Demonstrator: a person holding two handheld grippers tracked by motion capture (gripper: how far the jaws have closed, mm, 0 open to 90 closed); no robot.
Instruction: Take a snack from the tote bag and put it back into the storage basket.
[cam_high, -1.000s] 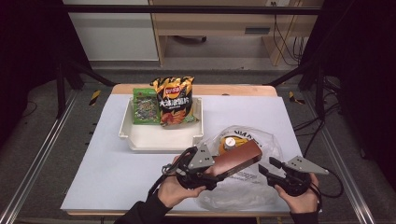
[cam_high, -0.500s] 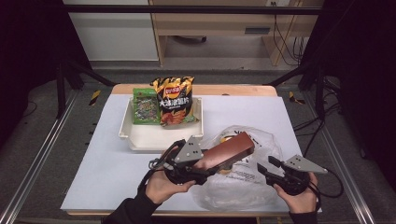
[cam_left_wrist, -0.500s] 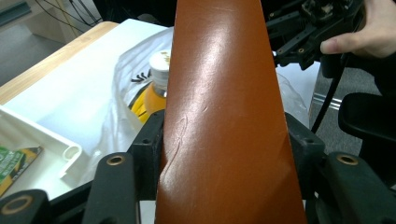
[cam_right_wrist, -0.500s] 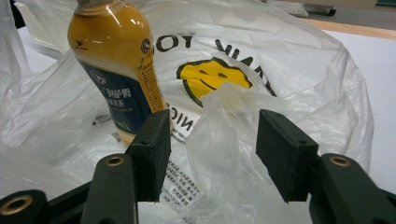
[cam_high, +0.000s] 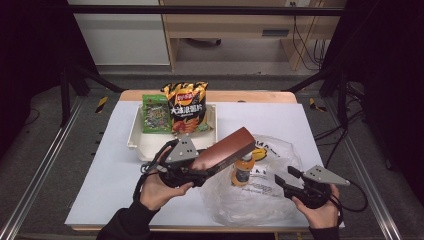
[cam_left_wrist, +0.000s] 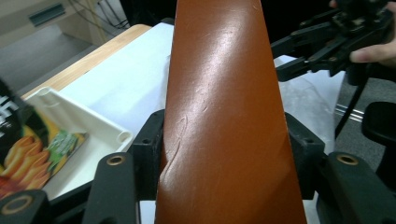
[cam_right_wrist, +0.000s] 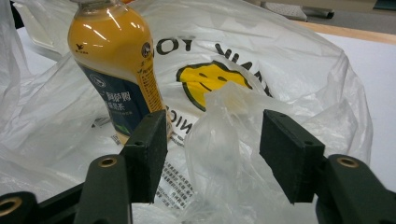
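A white sheet (cam_high: 125, 180) covers the wooden table under dim light. My left gripper (cam_high: 192, 167) clamps a long brown box (cam_high: 225, 152) between its pads, tilted up toward two o'clock above the sheet. My right gripper (cam_high: 286, 181) has just been opening its jaws; a fold of the clear plastic bag (cam_right_wrist: 219, 135) stands between the pads, loose. At eleven o'clock from those jaws an orange drink bottle (cam_right_wrist: 116, 60) stands inside the bag. At twelve o'clock on the table, a white tray (cam_high: 150, 145) holds a chips packet (cam_high: 186, 106) and a green packet (cam_high: 156, 113).
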